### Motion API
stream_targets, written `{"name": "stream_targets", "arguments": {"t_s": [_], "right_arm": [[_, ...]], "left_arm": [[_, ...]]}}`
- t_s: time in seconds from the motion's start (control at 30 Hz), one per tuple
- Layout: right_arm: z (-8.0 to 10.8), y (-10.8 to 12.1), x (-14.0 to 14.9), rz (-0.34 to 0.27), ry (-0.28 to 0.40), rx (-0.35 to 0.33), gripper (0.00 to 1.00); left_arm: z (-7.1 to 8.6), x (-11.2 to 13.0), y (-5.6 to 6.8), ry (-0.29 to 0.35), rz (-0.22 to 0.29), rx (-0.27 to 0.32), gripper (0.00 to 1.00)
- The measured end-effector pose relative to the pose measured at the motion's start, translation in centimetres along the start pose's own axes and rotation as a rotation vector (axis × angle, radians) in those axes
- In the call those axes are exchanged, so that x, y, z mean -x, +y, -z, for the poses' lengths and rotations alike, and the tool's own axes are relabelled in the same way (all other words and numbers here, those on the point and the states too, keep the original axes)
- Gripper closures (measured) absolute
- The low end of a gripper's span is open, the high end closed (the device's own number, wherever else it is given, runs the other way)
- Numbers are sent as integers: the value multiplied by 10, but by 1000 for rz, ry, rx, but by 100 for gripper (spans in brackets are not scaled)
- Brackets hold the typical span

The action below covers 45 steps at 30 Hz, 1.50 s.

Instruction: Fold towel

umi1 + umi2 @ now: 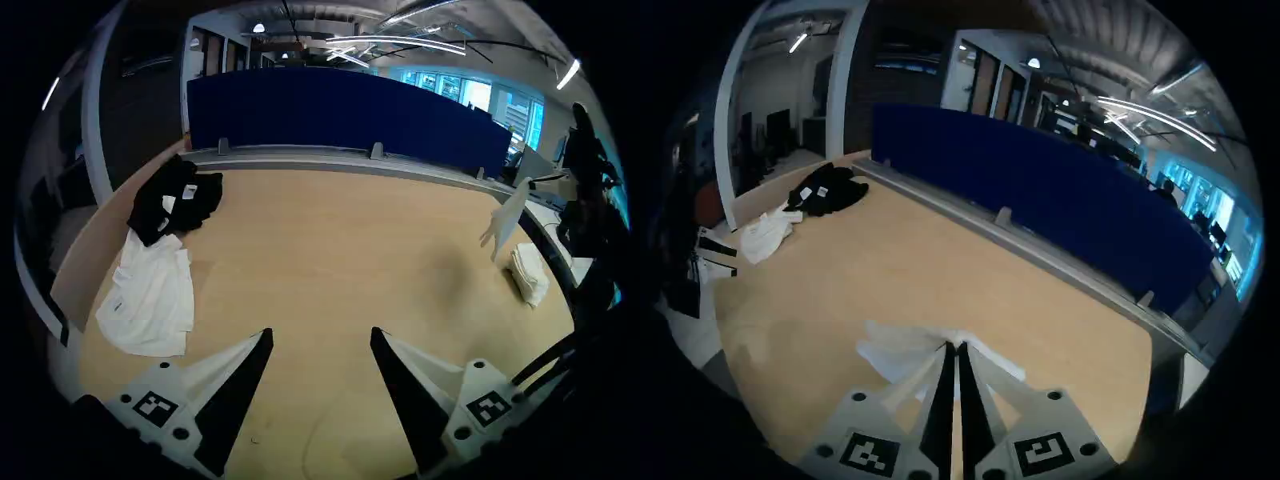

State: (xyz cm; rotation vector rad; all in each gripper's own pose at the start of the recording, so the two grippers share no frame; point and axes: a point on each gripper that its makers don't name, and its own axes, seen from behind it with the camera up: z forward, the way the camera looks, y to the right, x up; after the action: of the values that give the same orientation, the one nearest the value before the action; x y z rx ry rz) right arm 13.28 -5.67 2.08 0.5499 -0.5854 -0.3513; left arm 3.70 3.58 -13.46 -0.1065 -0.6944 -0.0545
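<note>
My right gripper [954,349] is shut on a white towel [900,352], which bunches around its fingertips above the wooden table [904,264]. In the left gripper view that same towel [504,224] hangs in the air at the far right, over a folded white towel stack [530,274]. My left gripper [321,336] stands open above the table's near edge with nothing between its fingers. Another white towel [148,300] lies spread flat at the left; the right gripper view shows it [768,228] far off.
A pile of black cloths [176,200] lies beyond the flat white towel and appears again in the right gripper view [828,192]. A blue partition [344,112] runs along the table's far edge. A dark chair [588,200] stands at the right.
</note>
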Motion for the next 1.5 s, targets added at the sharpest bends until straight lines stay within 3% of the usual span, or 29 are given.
{"name": "stream_targets", "arguments": {"t_s": [0.47,0.7,1.23,1.5], "right_arm": [[19,93,29,-15,-45,101,97],[26,127,43,-40,-59,123,97],[45,144,81,-74,-99,154,97],[65,148,114,-119,-125,181,97]], "left_arm": [[-11,-11,17,-11,-34,6,10],[-15,-12,24,-18,-45,6,10],[-19,-14,42,-25,-69,21,10],[-19,-15,48,-27,-84,30,10]]}}
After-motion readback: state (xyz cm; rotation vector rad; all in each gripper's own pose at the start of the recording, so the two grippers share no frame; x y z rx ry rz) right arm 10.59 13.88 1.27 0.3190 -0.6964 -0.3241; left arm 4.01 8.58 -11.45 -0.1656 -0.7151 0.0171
